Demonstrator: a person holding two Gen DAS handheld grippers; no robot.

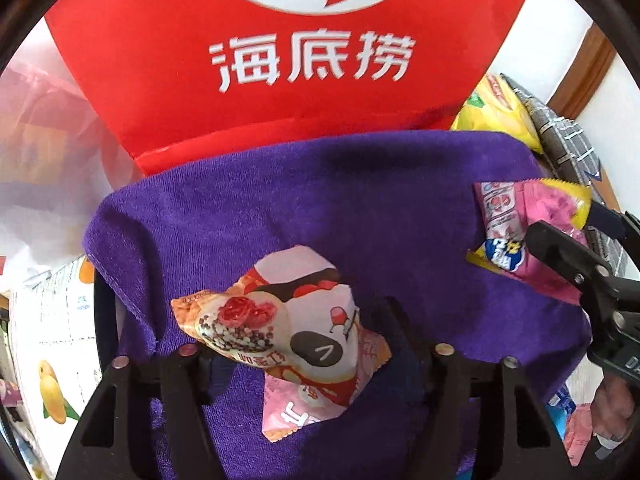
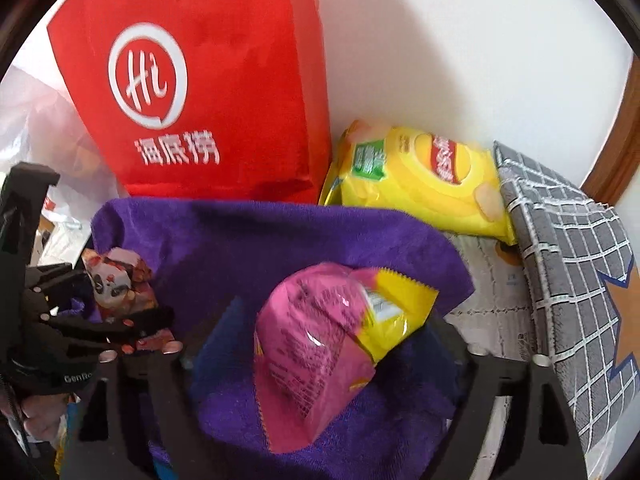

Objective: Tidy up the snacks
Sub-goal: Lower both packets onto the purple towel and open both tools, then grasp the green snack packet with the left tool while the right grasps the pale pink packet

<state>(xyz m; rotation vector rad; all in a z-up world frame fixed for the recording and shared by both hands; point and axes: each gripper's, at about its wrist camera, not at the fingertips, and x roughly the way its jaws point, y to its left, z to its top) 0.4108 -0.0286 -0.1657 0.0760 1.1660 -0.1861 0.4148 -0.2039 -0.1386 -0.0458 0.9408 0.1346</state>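
A purple towel lies spread in front of a red paper bag. A panda-print snack packet rests on the towel, on top of a pink packet. It sits between the spread fingers of my left gripper, whose pads stand off it. A pink and yellow snack packet lies on the towel inside my right gripper, whose jaws are wide apart and clear of it. In the right wrist view the left gripper shows at the left edge, around the panda packet.
A yellow crisp bag leans on the white wall right of the red bag. A grey checked cloth drapes at the right. A mango-printed box and a white plastic bag sit at the left.
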